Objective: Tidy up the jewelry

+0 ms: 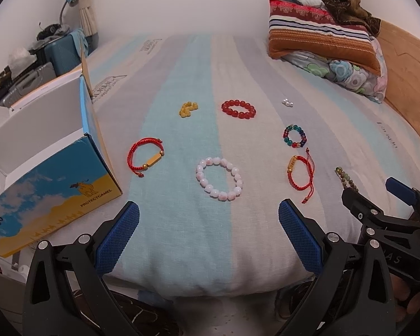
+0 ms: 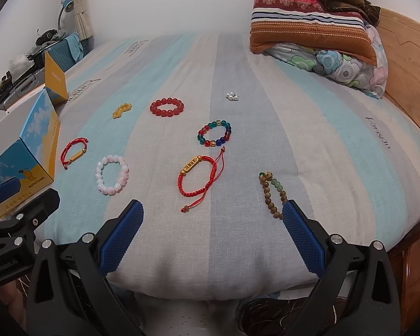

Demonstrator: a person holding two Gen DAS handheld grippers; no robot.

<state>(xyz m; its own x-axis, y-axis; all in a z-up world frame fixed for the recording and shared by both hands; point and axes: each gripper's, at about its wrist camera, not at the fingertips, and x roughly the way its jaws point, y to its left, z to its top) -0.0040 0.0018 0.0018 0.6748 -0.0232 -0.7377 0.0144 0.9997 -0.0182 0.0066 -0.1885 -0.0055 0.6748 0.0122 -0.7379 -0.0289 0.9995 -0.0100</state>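
Several bracelets lie on the striped bed. A pink-white bead bracelet (image 1: 219, 178) (image 2: 112, 174) lies just ahead of my open, empty left gripper (image 1: 208, 217). A red cord bracelet with gold tube (image 1: 145, 156) (image 2: 74, 150) lies beside an open blue-yellow box (image 1: 46, 168) (image 2: 35, 151). Another red cord bracelet (image 1: 300, 174) (image 2: 198, 176) lies ahead of my open, empty right gripper (image 2: 212, 215). A wooden bead bracelet (image 2: 272, 193) (image 1: 345, 180) touches the right fingertip (image 2: 289, 210). Farther off lie a red bead bracelet (image 1: 238, 109) (image 2: 167, 106), yellow beads (image 1: 187, 109) (image 2: 121, 110), a multicolour bracelet (image 1: 294, 136) (image 2: 214, 133) and pearls (image 1: 287, 102) (image 2: 232, 96).
Folded pillows and quilts (image 1: 327, 42) (image 2: 316, 36) are stacked at the far right by a wooden headboard (image 1: 406, 64) (image 2: 406, 44). Suitcases and clutter (image 1: 36, 56) stand left of the bed. The bed's front edge (image 1: 210, 288) is just under the grippers.
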